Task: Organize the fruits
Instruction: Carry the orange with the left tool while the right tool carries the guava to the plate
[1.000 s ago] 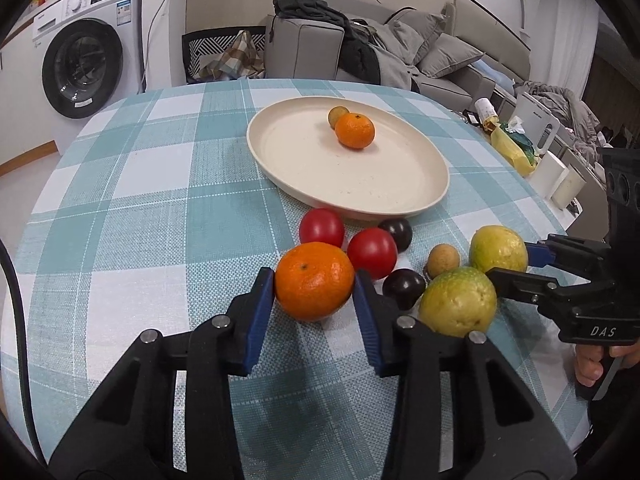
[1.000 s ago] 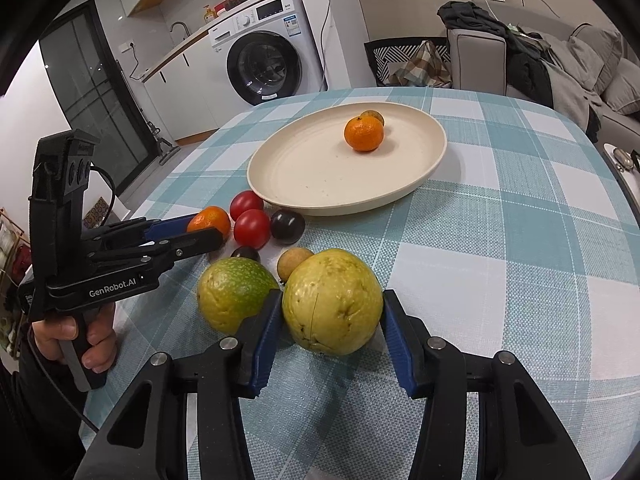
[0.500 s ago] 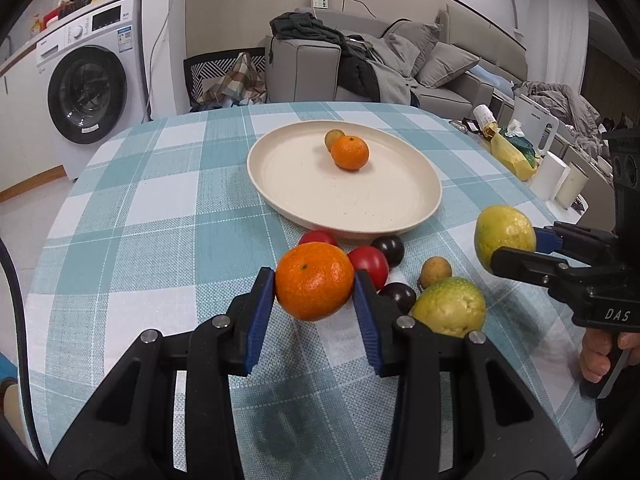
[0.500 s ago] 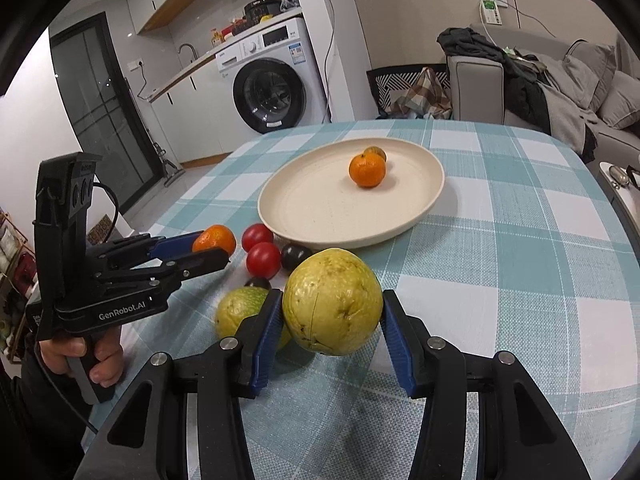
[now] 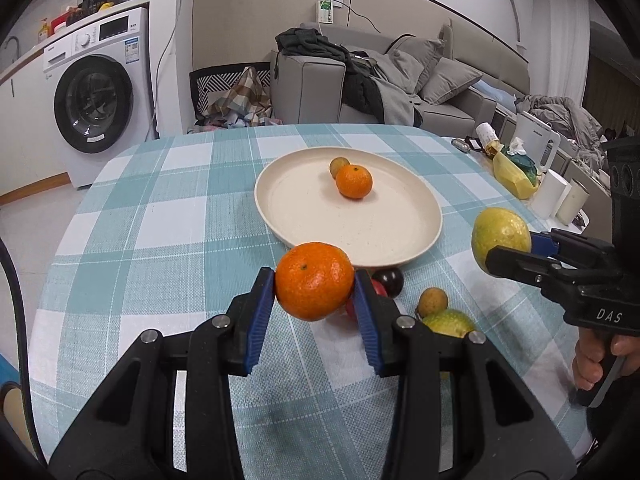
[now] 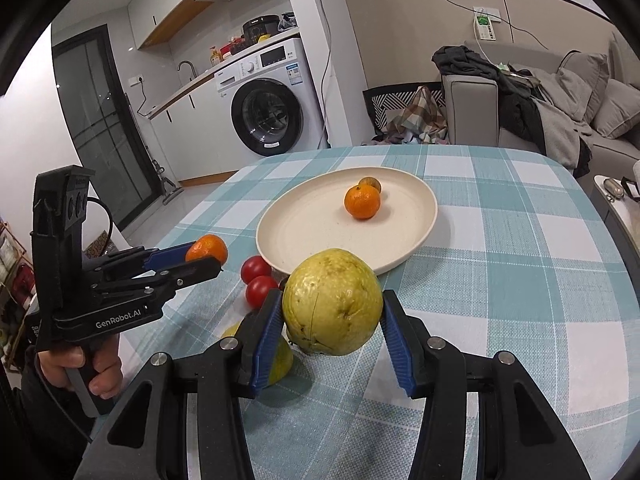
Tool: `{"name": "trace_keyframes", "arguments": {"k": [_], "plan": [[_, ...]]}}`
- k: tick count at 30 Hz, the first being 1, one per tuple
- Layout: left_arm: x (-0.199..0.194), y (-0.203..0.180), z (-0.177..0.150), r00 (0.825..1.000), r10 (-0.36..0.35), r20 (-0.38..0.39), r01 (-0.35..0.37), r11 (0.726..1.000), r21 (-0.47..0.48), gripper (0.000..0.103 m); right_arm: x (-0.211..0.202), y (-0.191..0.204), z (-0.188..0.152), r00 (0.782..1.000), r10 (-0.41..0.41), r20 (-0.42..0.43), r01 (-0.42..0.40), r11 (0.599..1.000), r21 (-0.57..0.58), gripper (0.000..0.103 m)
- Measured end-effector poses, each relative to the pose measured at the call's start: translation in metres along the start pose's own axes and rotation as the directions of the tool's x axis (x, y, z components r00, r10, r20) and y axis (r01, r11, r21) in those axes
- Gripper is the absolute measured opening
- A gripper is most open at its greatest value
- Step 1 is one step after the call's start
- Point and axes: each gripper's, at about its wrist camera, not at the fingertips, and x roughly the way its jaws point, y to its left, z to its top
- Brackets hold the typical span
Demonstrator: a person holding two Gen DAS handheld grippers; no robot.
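Observation:
My left gripper [image 5: 314, 298] is shut on an orange mandarin [image 5: 314, 280], held above the checked tablecloth short of the cream plate [image 5: 304, 216]. My right gripper [image 6: 330, 330] is shut on a large yellow-green guava [image 6: 332, 300], also lifted off the table. On the plate lie a second mandarin [image 5: 354, 181] and a small brown fruit [image 5: 338, 166]. Below the grippers remain two red tomatoes [image 6: 256, 268], a dark plum [image 5: 390, 280], a small tan fruit [image 5: 433, 300] and a green citrus [image 5: 450, 322], partly hidden by the fingers.
The round table [image 5: 160, 216] wears a teal-and-white checked cloth. A washing machine [image 5: 96, 100] stands at the back left, a grey sofa with clothes [image 5: 360, 80] behind. Cups and a yellow bag [image 5: 516, 176] sit on a side surface at the right.
Both grippers have risen with their fruit: the mandarin and the guava have left the tablecloth and now hang above the remaining fruit, nearer the plate's front edge in view.

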Motion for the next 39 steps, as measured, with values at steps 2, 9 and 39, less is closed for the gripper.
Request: {"name": "trace_keyframes", "arguments": {"k": [2, 9, 39], "plan": [[0.002, -0.001, 0.003, 1.000, 0.002, 0.002, -0.002, 1.000, 0.000, 0.037, 0.000, 0.000, 0.004, 1.000, -0.002, 0.006, 0.002, 1.000, -0.001, 0.050], [0.010, -0.001, 0.014, 1.000, 0.010, 0.007, -0.010, 1.000, -0.020, 0.037, 0.003, -0.005, 0.019, 1.000, -0.007, 0.026, 0.007, 1.000, 0.000, 0.050], [0.057, -0.011, 0.042, 1.000, 0.014, 0.004, -0.014, 1.000, 0.001, 0.037, 0.032, -0.024, 0.051, 1.000, -0.021, -0.001, 0.021, 0.999, 0.026, 0.050]]}}
